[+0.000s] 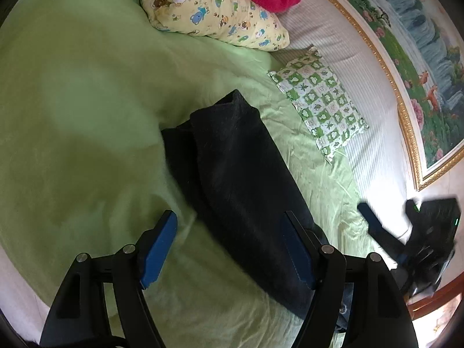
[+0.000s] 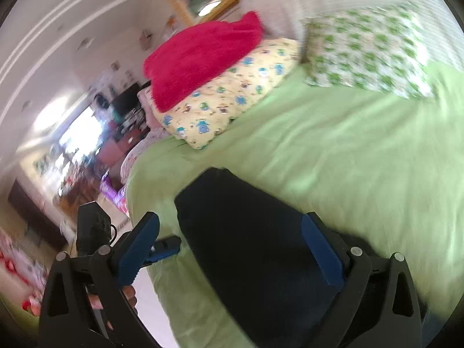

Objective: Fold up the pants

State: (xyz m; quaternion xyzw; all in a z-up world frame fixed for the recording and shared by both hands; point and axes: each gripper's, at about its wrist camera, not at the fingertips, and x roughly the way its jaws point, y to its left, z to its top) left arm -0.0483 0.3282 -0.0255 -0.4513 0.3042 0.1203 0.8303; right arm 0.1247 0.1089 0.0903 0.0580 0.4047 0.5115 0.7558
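Left tool (image 1: 229, 249) released, jaws wide, nothing gripped; right tool (image 2: 232, 252) likewise released, empty. Dark pants (image 1: 232, 174) lie folded in long bundle on green bed sheet (image 1: 87, 101), near checked pillow (image 1: 319, 104), apart from cartoon pillow (image 1: 214, 8). Risk: loose upper layer may slide or spring apart if blue pads snag cloth; soft sheet could bunch underneath, skewing any further fold.

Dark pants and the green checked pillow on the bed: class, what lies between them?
Only bare, wrinkled green sheet lies between the dark pants and the green checked pillow. The left wrist view shows this clearly.
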